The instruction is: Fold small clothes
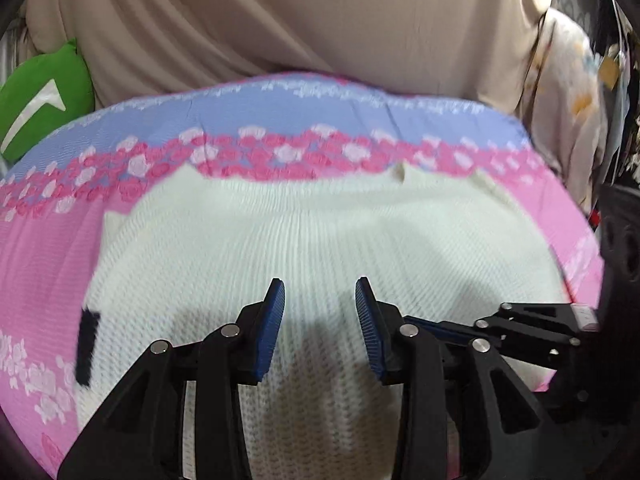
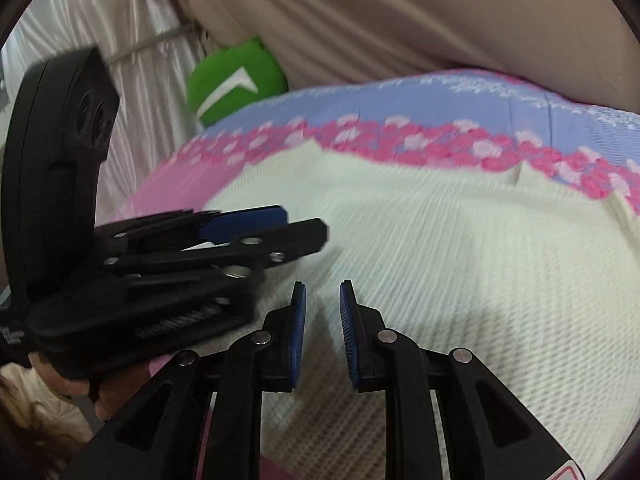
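- On the pink and lilac floral bedspread [image 1: 36,264] lies one cream rib-knit garment [image 1: 304,240], spread flat, waffle-textured; a small black tag [image 1: 87,346] sits at its 9 o'clock edge.
- Two grippers, black frames, blue ridged pads. Left gripper [image 1: 320,300]: fingers apart over the knit, holding nothing. Right gripper [image 2: 322,300]: narrower gap, also holding nothing.
- One green cushion [image 1: 40,104] at 10 o'clock; beige draped cloth [image 1: 300,12] at 12.
- Only the right wrist view shows white sheeting [image 2: 120,20] at 11 o'clock; the tag shows only in the left.
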A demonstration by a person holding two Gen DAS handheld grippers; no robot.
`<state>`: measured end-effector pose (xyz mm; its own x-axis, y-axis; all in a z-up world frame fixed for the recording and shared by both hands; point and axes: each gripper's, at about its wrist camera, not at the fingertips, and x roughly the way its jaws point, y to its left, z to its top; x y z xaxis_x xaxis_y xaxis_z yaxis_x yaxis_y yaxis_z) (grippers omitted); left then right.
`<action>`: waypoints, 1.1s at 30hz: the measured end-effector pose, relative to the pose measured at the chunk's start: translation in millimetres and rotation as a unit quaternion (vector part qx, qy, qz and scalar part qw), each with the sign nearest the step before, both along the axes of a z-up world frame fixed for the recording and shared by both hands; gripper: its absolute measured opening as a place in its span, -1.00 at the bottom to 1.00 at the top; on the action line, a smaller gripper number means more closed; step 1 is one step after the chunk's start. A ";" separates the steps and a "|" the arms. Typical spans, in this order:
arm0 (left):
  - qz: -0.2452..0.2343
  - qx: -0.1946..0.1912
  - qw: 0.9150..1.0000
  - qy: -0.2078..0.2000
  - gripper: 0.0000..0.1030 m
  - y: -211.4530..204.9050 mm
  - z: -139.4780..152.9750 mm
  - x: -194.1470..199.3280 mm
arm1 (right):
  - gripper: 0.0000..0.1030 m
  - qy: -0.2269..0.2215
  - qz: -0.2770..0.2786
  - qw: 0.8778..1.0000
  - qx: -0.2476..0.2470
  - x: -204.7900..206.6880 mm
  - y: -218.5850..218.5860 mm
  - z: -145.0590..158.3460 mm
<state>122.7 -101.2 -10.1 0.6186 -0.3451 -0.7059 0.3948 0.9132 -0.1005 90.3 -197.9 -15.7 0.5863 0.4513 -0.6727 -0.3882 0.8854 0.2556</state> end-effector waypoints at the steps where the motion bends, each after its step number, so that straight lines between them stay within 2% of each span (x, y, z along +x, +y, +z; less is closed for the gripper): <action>1: 0.008 0.000 1.000 0.015 -0.32 4.6 -8.0 2.8 | -0.81 0.002 -0.008 1.000 -0.001 -3.0 -5.9 -3.4; 3: 0.013 -0.020 0.999 0.024 -0.31 20.4 -12.5 1.5 | -0.83 0.007 -0.036 0.999 0.013 -9.7 -29.8 -4.0; 6: 0.040 -0.010 0.999 0.016 -0.32 42.2 -11.3 -6.6 | -0.85 0.004 -0.118 0.993 0.002 -24.7 -82.5 -3.2; 8: 0.055 -0.007 0.998 0.019 -0.32 56.9 -14.1 -9.2 | -1.00 0.012 -0.173 0.985 0.010 -35.7 -124.3 -5.7; 11: 0.071 -0.010 0.997 0.026 -0.34 76.5 -15.3 -17.1 | -1.00 0.017 -0.241 0.969 0.046 -61.8 -185.0 -11.3; 12: 0.084 -0.003 0.996 0.028 -0.34 82.8 -17.0 -20.2 | -1.00 0.014 -0.271 0.962 0.033 -71.2 -198.7 -12.6; 15: 0.092 -0.016 0.995 0.034 -0.34 93.0 -20.7 -27.4 | -1.00 0.010 -0.287 0.957 0.038 -86.2 -211.4 -11.9; 18: 0.103 -0.015 0.994 0.030 -0.34 93.2 -15.7 -33.2 | -1.00 -0.003 -0.301 0.954 0.011 -84.1 -198.0 3.2; 19: 0.104 -0.018 0.994 0.028 -0.34 92.5 -11.9 -34.7 | -1.00 -0.017 -0.296 0.955 0.008 -82.8 -189.4 13.9; 20: 0.106 -0.021 0.994 0.025 -0.34 92.4 -8.1 -35.9 | -0.90 -0.036 -0.284 0.958 0.006 -80.5 -177.5 26.7; 22: 0.110 -0.032 0.993 0.009 -0.34 92.7 3.6 -38.1 | -0.86 -0.063 -0.243 0.968 0.011 -69.0 -152.1 46.6; 26: 0.122 -0.053 0.991 -0.015 -0.29 95.8 25.4 -35.1 | -0.86 -0.069 -0.141 0.987 0.027 -35.7 -85.8 63.1; 27: 0.128 -0.065 0.990 -0.017 -0.20 99.8 31.0 -33.8 | -0.86 -0.065 -0.119 0.990 0.029 -28.2 -71.3 62.2; 28: 0.133 -0.077 0.988 -0.016 0.04 104.3 34.7 -33.0 | -0.86 -0.058 -0.099 0.993 0.028 -20.6 -56.4 59.7; 30: 0.150 -0.101 0.983 -0.017 0.35 117.8 40.3 -33.0 | -0.86 -0.035 -0.064 0.997 0.025 -3.6 -28.4 47.4; 33: 0.185 -0.100 0.977 -0.019 0.49 137.9 38.2 -32.4 | -0.86 0.019 -0.039 0.999 0.006 16.7 -2.4 17.0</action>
<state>90.3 36.7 28.2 0.7514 -0.2213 -0.6216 0.0473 0.9577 -0.2838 107.0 -200.4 1.2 0.5947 0.4125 -0.6901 -0.3076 0.9098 0.2787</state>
